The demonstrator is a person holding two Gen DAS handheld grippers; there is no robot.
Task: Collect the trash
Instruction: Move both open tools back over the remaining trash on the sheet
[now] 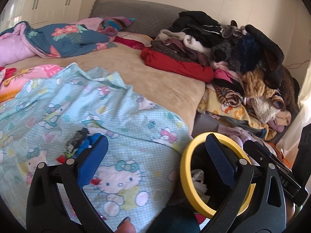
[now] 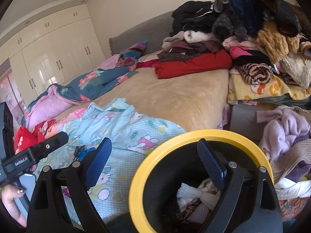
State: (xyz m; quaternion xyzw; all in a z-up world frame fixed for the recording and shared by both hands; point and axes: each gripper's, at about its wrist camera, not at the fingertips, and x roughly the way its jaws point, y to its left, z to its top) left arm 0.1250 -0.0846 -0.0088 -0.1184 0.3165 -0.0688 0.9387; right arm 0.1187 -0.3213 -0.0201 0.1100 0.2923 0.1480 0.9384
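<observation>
A yellow-rimmed black bin (image 2: 136,176) stands beside the bed with white foam netting and paper scraps (image 2: 196,196) inside; it also shows in the left wrist view (image 1: 184,167). A small pile of wrappers, dark and blue (image 1: 79,141), lies on the light-blue Hello Kitty blanket (image 1: 116,106); it also shows in the right wrist view (image 2: 81,151). My left gripper (image 1: 157,145) is open and empty, its left finger beside the wrappers, its right finger over the bin. My right gripper (image 2: 155,149) is open and empty above the bin.
A tall heap of clothes (image 1: 233,58) fills the bed's right side, with a red folded garment (image 1: 175,64) in front. A floral quilt (image 1: 68,38) lies at the far left. More clothes (image 2: 287,136) are piled right of the bin. Cream wardrobes (image 2: 48,54) line the wall.
</observation>
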